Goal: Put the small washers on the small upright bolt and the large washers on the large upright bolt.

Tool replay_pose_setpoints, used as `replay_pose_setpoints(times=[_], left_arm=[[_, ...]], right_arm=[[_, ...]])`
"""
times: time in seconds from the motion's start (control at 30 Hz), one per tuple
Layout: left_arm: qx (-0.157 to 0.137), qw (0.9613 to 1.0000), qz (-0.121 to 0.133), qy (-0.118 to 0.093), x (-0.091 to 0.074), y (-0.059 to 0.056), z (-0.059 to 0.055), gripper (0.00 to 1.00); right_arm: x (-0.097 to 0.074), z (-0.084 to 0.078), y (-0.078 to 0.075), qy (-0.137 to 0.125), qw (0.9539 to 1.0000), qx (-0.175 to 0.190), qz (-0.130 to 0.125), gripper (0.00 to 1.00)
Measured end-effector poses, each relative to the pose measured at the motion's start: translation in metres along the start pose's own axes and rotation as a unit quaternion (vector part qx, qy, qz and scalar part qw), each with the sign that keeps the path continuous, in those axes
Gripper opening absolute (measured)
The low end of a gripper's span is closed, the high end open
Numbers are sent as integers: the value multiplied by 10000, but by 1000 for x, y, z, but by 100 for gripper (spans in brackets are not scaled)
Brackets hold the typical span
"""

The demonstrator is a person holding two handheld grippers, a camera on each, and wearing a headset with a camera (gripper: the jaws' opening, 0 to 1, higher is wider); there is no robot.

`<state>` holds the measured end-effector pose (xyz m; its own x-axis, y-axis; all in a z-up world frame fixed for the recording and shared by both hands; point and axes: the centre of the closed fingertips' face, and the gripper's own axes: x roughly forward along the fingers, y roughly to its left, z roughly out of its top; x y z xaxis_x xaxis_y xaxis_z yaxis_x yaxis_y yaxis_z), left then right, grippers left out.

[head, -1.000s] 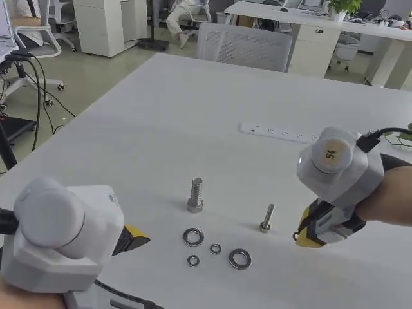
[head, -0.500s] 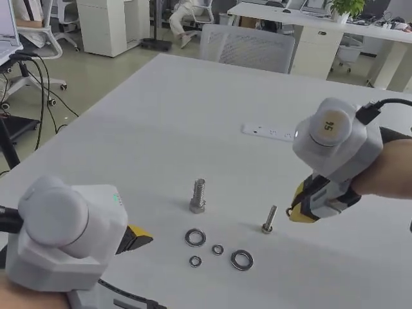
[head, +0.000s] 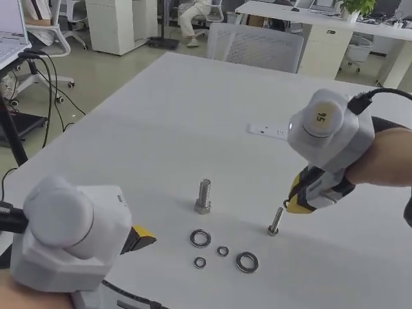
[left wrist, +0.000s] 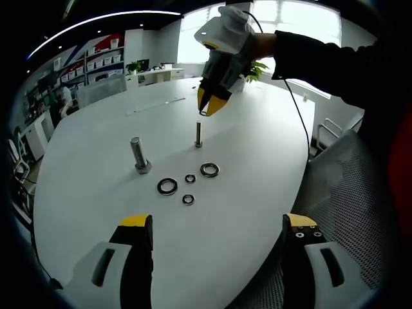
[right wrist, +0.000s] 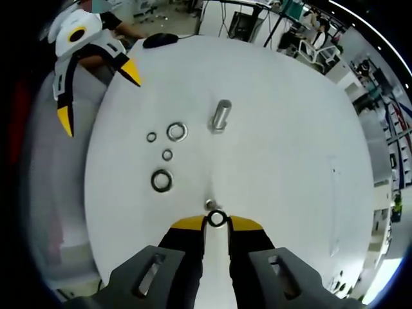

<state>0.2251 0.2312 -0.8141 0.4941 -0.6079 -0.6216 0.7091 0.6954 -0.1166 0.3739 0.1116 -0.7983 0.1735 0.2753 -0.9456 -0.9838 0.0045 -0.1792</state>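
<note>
The right tongs [right wrist: 217, 223] were closed almost fully on a small washer [right wrist: 217, 219], which was gripped between the two yellow tips. They hung in the air just above the top of the small upright bolt [head: 275, 221], and the washer was not yet on it. This bolt stood on the white table [head: 161, 129], to the right of the large upright bolt [head: 203, 196], with some space between them.

Four more washers lay flat on the table, on the near side of the bolts. One large washer [head: 200, 238] was near the large bolt, and the second large washer [head: 246, 262] was further right and closer to the person. Between them lay two small washers [head: 223, 251], [head: 200, 262], and none of the four touched another.

The left tongs [left wrist: 217, 224] were wide open and held nothing. They were low over the near left part of the table, well apart from the washers. A white power strip [head: 267, 131] lay on the far side of the table.
</note>
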Motion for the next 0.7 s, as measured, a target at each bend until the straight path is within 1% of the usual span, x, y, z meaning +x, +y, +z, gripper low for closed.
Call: replay_pose_setpoints(times=[0.23,0.33,0.7], left_arm=[[-21,10000,-4,16,1,0,-1,82],[-31,10000,-7,16,1,0,-1,82],[-64,10000,-7,25,2,1,-1,82]], right_arm=[[7,0,-1,72,9999,-62,106,14],[12,-2,-3,107,9998,-77,154,14],[18,-4,-5,151,9996,-106,230,14]])
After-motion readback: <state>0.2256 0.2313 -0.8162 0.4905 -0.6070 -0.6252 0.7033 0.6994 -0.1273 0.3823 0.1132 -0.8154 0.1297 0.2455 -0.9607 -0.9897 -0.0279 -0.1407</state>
